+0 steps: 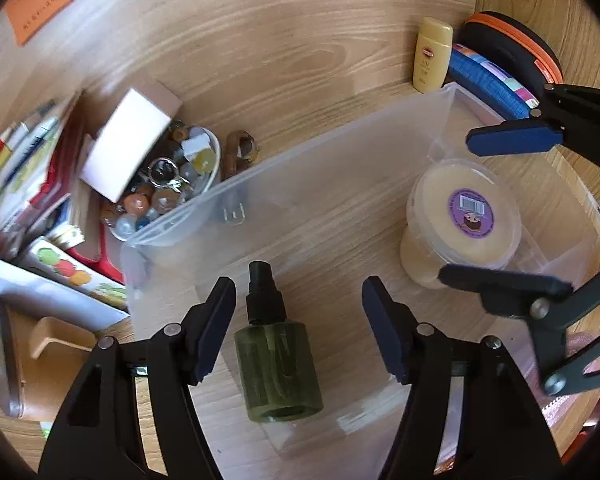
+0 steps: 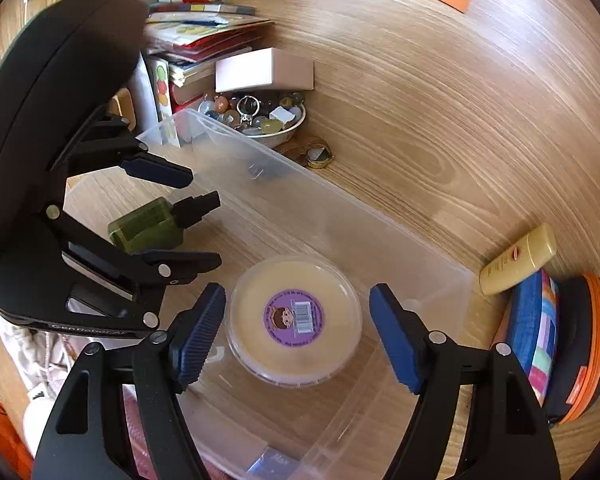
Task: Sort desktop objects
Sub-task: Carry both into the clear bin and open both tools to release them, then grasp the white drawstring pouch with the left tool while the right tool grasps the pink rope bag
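A clear plastic bin (image 1: 260,184) (image 2: 284,184) stands on the wooden desk. Inside it lie a green spray bottle with a black pump (image 1: 278,360) (image 2: 156,222) and a round cream tub with a purple label (image 1: 462,218) (image 2: 294,318). My left gripper (image 1: 300,332) (image 2: 180,216) is open, its fingers on either side of the spray bottle without touching it. My right gripper (image 2: 296,336) (image 1: 484,212) is open, its fingers on either side of the tub with gaps.
A yellow sunscreen bottle (image 1: 432,56) (image 2: 518,260) lies outside the bin beside a blue patterned pouch (image 2: 536,332) and a black-and-orange case (image 2: 588,348). A bowl of beads (image 1: 168,188) (image 2: 264,120), a white box (image 2: 264,70), books (image 2: 196,36) and a keyring (image 2: 318,156) crowd the other end.
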A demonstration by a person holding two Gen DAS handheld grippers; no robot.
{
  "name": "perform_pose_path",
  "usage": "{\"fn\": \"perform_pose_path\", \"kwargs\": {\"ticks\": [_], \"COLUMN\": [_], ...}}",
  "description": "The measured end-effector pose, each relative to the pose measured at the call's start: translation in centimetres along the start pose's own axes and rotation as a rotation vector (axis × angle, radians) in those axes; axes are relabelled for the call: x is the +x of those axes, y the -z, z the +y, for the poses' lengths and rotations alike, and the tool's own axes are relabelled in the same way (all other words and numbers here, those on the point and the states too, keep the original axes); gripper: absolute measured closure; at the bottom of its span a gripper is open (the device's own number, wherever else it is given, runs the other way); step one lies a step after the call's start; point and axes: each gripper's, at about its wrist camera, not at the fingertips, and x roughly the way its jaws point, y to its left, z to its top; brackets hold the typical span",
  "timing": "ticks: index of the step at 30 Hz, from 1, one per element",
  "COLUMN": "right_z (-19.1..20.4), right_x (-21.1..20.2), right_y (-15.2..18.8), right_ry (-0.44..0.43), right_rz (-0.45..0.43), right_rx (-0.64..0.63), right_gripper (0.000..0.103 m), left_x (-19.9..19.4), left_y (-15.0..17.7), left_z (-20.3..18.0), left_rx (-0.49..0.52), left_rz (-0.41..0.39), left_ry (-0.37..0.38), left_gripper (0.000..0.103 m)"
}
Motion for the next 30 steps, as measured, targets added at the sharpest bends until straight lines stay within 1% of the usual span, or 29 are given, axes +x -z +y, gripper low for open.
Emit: {"fn": "perform_pose_path", "kwargs": {"ticks": [2, 4, 5, 7, 8, 10, 14, 17, 20, 24, 28, 30], "right_z": [-0.7, -0.2, -0.5, -0.1, -0.2, -0.2, 0.0, 0.5, 1.1, 1.9, 2.4, 2.8], "right_x": [-1.0, -2.9, -3.5, -5.2, -5.8, -6.9, -8.6, -10.0, -12.0, -13.9, -15.0, -15.5], "right_y": [-0.1, 0.3, 0.3, 0.8, 1.0, 1.2, 1.9, 2.4, 3.2, 4.1, 5.0, 5.6], "right_ry": [0.005, 0.025, 0.031, 0.042, 0.047, 0.054, 0.062, 0.075, 0.086, 0.101, 0.095, 0.09], "right_rz": [-0.013, -0.029, -0.044, -0.066, -0.079, -0.096, -0.128, -0.154, -0.19, -0.228, -0.253, -0.262], "right_rx": [0.018, 0.034, 0.046, 0.064, 0.073, 0.087, 0.112, 0.121, 0.121, 0.116, 0.118, 0.122], "right_gripper": [0.031, 0.03, 0.027, 0.02, 0.02, 0.02, 0.019, 0.019, 0.019, 0.018, 0.018, 0.015], "left_x": [-0.3, -0.7, -0.8, -1.3, -1.7, -2.5, -4.0, -5.1, -6.7, -8.6, -10.1, -11.0], "left_y": [0.2, 0.4, 0.2, 0.2, 0.3, 0.5, 1.0, 1.6, 2.6, 4.0, 5.4, 6.4], "left_z": [0.1, 0.0, -0.6, 0.1, 0.1, 0.7, 1.3, 1.9, 2.3, 2.4, 2.8, 3.0], "left_rx": [-0.003, -0.003, -0.002, -0.001, -0.003, -0.012, -0.04, -0.063, -0.083, -0.105, -0.132, -0.141], "left_rz": [-0.008, -0.02, -0.026, -0.04, -0.049, -0.064, -0.078, -0.094, -0.114, -0.142, -0.163, -0.176], "left_ry": [0.002, -0.006, -0.01, -0.015, -0.02, -0.04, -0.047, -0.038, -0.025, -0.026, -0.017, -0.018], "left_gripper": [0.035, 0.034, 0.032, 0.029, 0.028, 0.028, 0.027, 0.027, 0.027, 0.027, 0.026, 0.026]}}
